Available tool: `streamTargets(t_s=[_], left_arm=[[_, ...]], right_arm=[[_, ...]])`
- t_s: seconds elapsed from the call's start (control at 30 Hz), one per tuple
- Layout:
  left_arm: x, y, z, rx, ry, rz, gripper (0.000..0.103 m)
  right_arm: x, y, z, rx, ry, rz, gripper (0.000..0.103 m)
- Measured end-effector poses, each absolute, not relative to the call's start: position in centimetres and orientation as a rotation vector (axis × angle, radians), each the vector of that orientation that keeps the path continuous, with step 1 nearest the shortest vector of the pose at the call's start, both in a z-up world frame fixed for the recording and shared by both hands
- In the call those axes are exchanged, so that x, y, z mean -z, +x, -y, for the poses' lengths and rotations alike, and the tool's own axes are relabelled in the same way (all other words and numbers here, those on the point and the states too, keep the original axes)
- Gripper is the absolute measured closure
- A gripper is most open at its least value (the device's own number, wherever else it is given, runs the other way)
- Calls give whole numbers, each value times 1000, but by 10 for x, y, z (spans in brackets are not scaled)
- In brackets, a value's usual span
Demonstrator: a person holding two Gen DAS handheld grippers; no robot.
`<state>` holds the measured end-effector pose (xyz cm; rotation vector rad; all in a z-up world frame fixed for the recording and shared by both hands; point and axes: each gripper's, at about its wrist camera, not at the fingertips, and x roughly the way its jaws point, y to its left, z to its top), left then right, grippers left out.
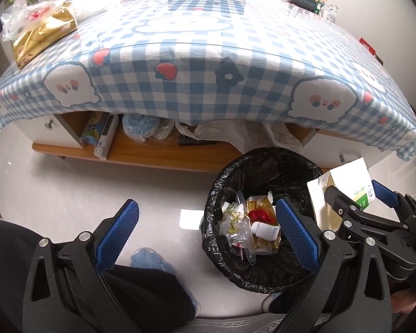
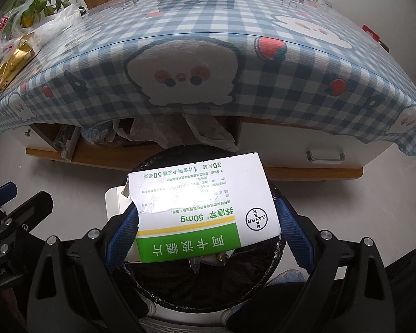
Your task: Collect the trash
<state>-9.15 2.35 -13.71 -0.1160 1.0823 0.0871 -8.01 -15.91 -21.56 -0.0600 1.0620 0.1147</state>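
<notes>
Left wrist view: the left gripper (image 1: 208, 238) hangs spread wide and empty beside the black-lined bin (image 1: 263, 216). Right wrist view: the right gripper (image 2: 208, 230) clamps a white-and-green medicine box (image 2: 205, 208) above that bin's near rim.

Black hand-held gripper (image 1: 208, 238), blue pads (image 1: 116, 238)

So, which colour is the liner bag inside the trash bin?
Black; the glossy black plastic liner bag shows best in the left wrist view.

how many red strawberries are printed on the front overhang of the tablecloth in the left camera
2 clear ones: one strawberry at the left near the fold line, one strawberry nearer the middle. Smaller red ones sit at both far ends; some may be too blurred to count.
</notes>
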Motion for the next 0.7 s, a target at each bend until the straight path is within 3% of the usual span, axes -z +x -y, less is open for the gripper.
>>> streamTargets(t_s=[0.47,0.7], left_arm=[[129,-94,-24,-90,-134,-1060,6],[113,-98,-21,-68,-142,-1023,6]], right_arm=[[216,-89,163,-122,-87,-1069,8],[189,-103,190,-111,-54,-1036,8]])
